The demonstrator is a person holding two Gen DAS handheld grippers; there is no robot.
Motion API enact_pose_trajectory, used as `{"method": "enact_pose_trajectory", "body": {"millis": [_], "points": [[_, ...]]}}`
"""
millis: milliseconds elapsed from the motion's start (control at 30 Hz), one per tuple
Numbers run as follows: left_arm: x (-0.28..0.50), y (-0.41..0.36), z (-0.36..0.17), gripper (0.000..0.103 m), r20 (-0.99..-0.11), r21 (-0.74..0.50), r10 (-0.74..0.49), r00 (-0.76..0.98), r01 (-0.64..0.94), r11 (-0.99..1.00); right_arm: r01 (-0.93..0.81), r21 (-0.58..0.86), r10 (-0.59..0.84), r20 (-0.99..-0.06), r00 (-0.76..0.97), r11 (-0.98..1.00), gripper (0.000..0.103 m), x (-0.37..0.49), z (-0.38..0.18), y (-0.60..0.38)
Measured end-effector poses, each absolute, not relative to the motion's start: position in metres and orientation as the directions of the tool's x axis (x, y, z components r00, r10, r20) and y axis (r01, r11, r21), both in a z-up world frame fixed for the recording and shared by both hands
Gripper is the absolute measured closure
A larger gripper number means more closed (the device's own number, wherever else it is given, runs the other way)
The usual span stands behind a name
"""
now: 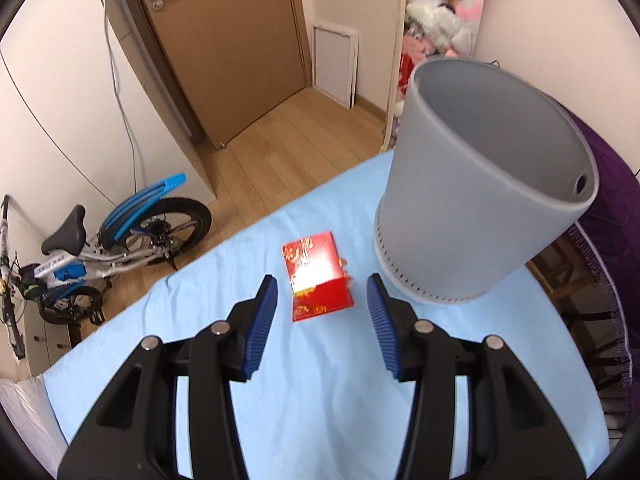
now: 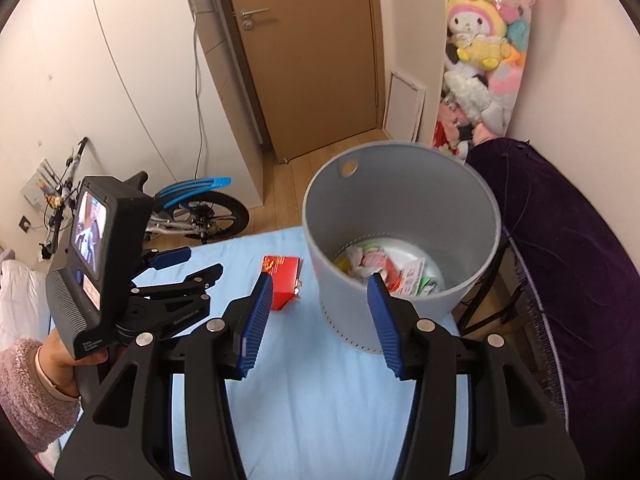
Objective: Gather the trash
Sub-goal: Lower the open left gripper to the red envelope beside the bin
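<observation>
Little legible text.

- Left gripper (image 2: 176,260), seen from the right wrist: small pale lettering on the black arm, roughly "GenRobot.ai", reading uncertain. Grip base carried tiny white print, first word "Data", the rest too small.
- Red packet (image 1: 318,276) on the blue sheet: gold ornamental characters, blurred, washed by glare, unreadable.
</observation>
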State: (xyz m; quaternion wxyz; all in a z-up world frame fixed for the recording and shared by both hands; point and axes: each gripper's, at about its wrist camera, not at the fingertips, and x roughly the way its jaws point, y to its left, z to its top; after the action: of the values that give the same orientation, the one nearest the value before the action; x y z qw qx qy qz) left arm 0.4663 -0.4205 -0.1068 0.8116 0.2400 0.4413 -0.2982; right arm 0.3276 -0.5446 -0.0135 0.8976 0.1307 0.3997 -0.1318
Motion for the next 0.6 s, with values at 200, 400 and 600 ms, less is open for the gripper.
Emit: {"method": "enact_pose_trajectory", "body": {"millis": [200,400,600], "points": [[0.467,-0.409,-0.174,0.056,-0.857,0.191,-0.235,0.460,0.705,0.684,0.306,0.138,-0.082,-0.789,0.609,0.942,0.056,0.334,-0.074,-0.520],[0.474,-0.409,-0.231,0.056,-0.838,0.276,-0.217,0.500,0.732,0.623,0.305,0.171,-0.043,-0.809,0.587,0.937,0.056,0.345,-0.121,-0.513],[0.483,-0.417,-0.277,0.056,-0.827,0.336,-0.209,0.522,0.757,0.561,0.304,0.194,-0.016,-0.821,0.571,0.933,0.056,0.350,-0.151,-0.512]]}}
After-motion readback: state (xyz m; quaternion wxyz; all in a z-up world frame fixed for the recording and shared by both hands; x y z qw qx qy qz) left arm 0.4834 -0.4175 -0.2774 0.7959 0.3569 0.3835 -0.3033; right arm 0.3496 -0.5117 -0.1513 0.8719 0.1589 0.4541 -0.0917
